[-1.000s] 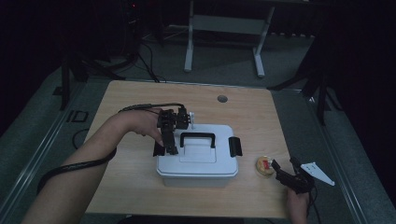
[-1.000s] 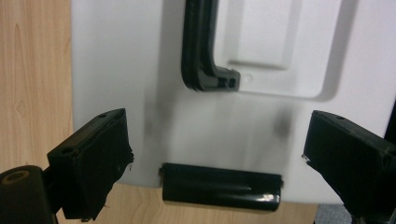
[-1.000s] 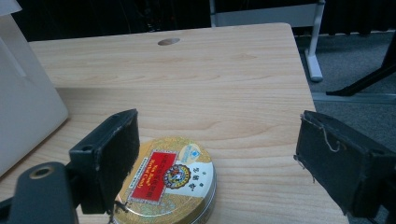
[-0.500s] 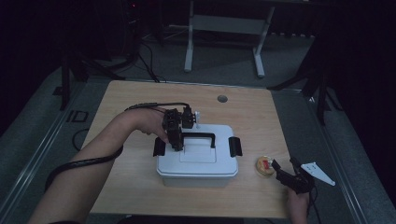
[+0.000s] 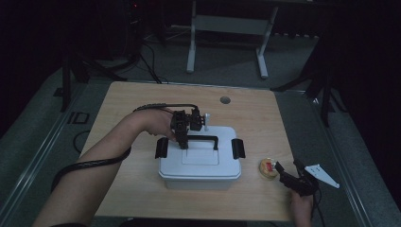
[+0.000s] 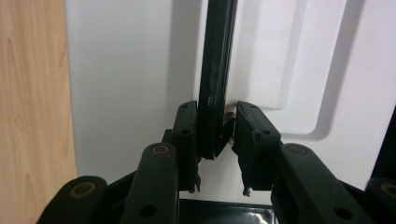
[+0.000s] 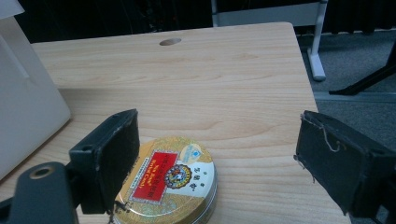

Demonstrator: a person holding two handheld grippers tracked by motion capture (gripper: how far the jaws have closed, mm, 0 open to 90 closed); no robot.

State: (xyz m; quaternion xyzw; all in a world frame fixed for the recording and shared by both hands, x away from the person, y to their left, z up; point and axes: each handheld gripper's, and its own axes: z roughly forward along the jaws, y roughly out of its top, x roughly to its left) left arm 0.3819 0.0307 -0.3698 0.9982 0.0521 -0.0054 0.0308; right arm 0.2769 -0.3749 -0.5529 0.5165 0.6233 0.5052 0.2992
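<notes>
A white lidded box (image 5: 198,165) stands mid-table, its black carry handle (image 5: 202,138) raised on the lid. My left gripper (image 5: 185,143) points down at the handle's left end. In the left gripper view the handle (image 6: 217,70) stands between the jaws of the left gripper (image 6: 217,140), which have just been closing. One pad (image 6: 187,135) touches it and a thin gap shows at the other, so the gripper is open. Near the front right corner my right gripper (image 5: 288,166) is open. A round gold tin (image 7: 168,179) lies under the right gripper (image 7: 215,158), by one finger.
Black latches (image 5: 238,148) stick out from both ends of the box. The wooden table (image 5: 142,104) has a cable hole (image 5: 225,100) near its far edge. The gold tin (image 5: 268,168) sits just right of the box. A desk frame stands on the dark floor beyond.
My left gripper has shifted slightly right from the box's left end onto the handle, and its jaws have narrowed around it. The right gripper has stayed put.
</notes>
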